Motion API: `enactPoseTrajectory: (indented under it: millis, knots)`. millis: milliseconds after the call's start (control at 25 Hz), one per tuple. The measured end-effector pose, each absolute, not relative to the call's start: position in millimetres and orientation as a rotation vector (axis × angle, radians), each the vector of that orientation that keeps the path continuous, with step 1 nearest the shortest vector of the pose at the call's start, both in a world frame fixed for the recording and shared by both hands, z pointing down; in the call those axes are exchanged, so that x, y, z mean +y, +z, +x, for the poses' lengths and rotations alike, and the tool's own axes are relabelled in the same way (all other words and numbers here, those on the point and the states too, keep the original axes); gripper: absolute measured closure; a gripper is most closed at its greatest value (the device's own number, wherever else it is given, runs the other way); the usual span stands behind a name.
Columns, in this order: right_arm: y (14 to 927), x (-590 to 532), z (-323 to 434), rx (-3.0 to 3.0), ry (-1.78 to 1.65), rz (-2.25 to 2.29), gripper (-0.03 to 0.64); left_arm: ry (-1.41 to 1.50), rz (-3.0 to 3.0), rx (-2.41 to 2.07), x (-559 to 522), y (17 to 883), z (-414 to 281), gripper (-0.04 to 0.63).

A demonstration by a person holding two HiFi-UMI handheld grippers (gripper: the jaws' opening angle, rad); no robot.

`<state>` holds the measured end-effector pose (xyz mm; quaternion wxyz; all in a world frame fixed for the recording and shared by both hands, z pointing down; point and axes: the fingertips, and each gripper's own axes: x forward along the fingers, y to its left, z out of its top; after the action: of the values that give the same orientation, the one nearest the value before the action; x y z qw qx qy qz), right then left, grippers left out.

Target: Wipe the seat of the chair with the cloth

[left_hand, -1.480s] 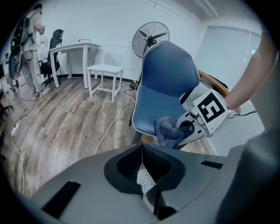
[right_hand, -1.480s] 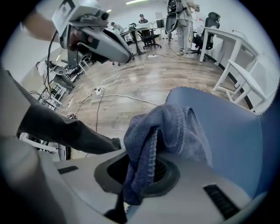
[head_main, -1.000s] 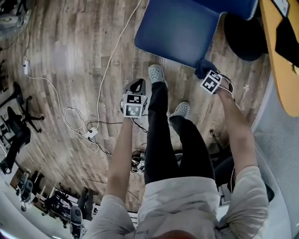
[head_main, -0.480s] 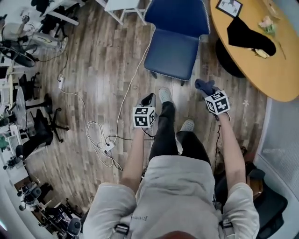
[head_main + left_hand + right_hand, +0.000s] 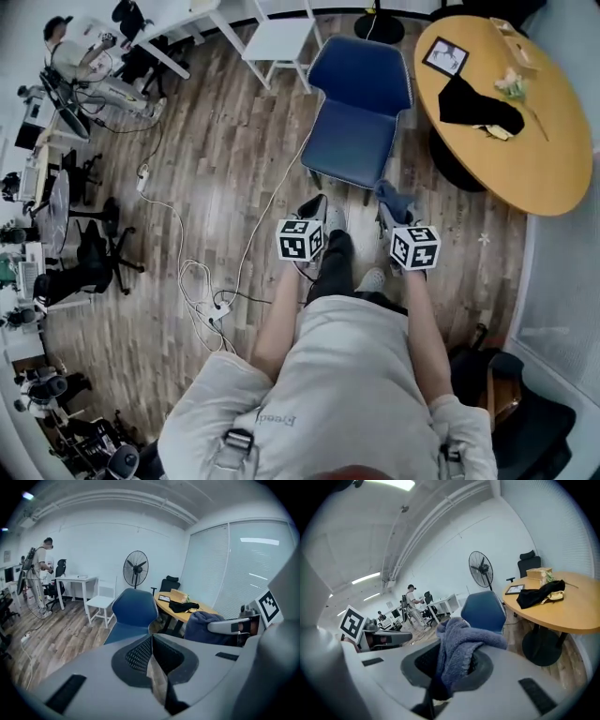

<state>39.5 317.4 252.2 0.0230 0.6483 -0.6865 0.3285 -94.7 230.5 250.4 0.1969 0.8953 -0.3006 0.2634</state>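
The blue chair (image 5: 352,139) stands on the wood floor ahead of my feet, its seat bare. A blue-grey cloth (image 5: 393,199) hangs bunched from my right gripper (image 5: 389,210), which is shut on it just short of the seat's front right corner, not touching the seat. In the right gripper view the cloth (image 5: 461,651) fills the jaws, with the chair (image 5: 484,611) beyond. My left gripper (image 5: 313,208) is held beside it at the left, a little short of the seat. In the left gripper view that gripper (image 5: 153,654) is shut on nothing, and the chair (image 5: 133,614) is ahead.
A round wooden table (image 5: 536,159) with a black garment (image 5: 476,106) stands right of the chair. A white stool (image 5: 279,39) is behind it at the left. White cables and a power strip (image 5: 215,309) lie on the floor to the left. A standing fan (image 5: 136,569) is at the wall.
The view has pulled back from the chair, so the whole chair and table now show. Both grippers have come closer together, the right one still holding the cloth.
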Motion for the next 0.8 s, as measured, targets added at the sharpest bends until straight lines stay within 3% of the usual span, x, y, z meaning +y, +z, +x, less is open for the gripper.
enactPoseTrajectory:
  millis: [800]
  knots:
    - [234, 370, 36, -2.066, 0.960, 2.178, 0.568, 0.791, 2.584, -0.906, 273, 221, -127, 0.568]
